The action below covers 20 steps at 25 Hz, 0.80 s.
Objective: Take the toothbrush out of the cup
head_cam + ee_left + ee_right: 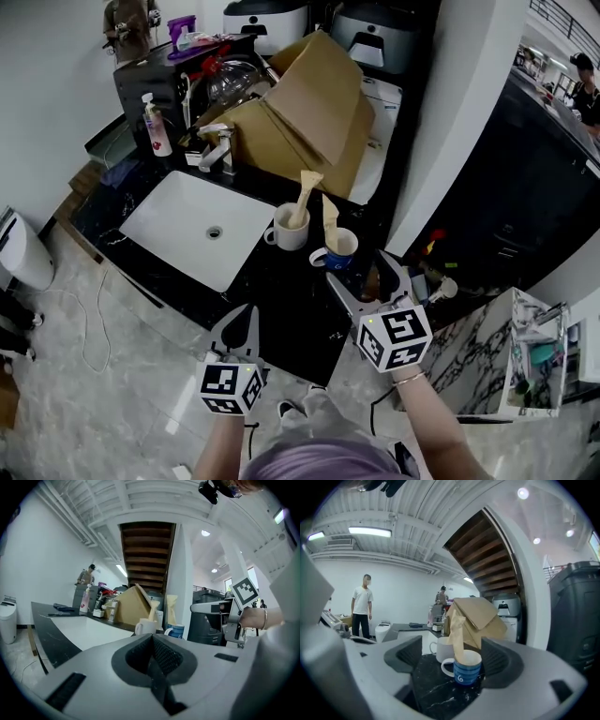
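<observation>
Right gripper view: right gripper [452, 662] has its jaws spread wide, nothing held. Blue striped mug [467, 671] sits on the black countertop [433, 693] just ahead, framed between the jaws. Paper-wrapped toothbrush [457, 637] stands in it, sticking well above the rim. Probably light and stiff, with a crinkly, slippery wrapper, so pinch mid-stalk above the rim. Left gripper [152, 657] is closed, empty, well back.

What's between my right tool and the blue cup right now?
Nothing but bare black countertop, as the right gripper view shows. The right tool stands open, and the blue cup sits just ahead of its jaws, untouched.
</observation>
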Tool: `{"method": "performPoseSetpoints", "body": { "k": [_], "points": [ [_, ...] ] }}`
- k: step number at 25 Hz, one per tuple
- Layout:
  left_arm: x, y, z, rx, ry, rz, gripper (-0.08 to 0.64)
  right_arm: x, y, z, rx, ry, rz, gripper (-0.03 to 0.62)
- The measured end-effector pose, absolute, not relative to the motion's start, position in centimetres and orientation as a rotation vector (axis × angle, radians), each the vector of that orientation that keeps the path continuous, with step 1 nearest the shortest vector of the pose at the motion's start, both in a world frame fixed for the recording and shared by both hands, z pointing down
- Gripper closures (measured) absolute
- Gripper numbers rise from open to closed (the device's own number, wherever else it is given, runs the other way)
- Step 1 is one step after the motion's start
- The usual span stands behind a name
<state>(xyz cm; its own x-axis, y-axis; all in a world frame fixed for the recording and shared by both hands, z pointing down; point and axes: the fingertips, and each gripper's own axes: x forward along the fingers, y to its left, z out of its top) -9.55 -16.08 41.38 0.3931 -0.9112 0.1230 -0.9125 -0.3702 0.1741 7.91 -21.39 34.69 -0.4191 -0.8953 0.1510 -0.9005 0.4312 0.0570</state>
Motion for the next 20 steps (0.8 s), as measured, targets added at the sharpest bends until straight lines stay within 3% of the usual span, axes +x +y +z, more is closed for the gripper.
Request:
{"method": "performPoseSetpoints", "body": {
  "k": [20],
  "points": [
    [-8.4, -21.8, 43.3, 2.426, -1.585, 0.066, 0.56, 6.2, -30.2, 37.3, 1.484, -2.464, 0.057, 0.277]
  ]
}}
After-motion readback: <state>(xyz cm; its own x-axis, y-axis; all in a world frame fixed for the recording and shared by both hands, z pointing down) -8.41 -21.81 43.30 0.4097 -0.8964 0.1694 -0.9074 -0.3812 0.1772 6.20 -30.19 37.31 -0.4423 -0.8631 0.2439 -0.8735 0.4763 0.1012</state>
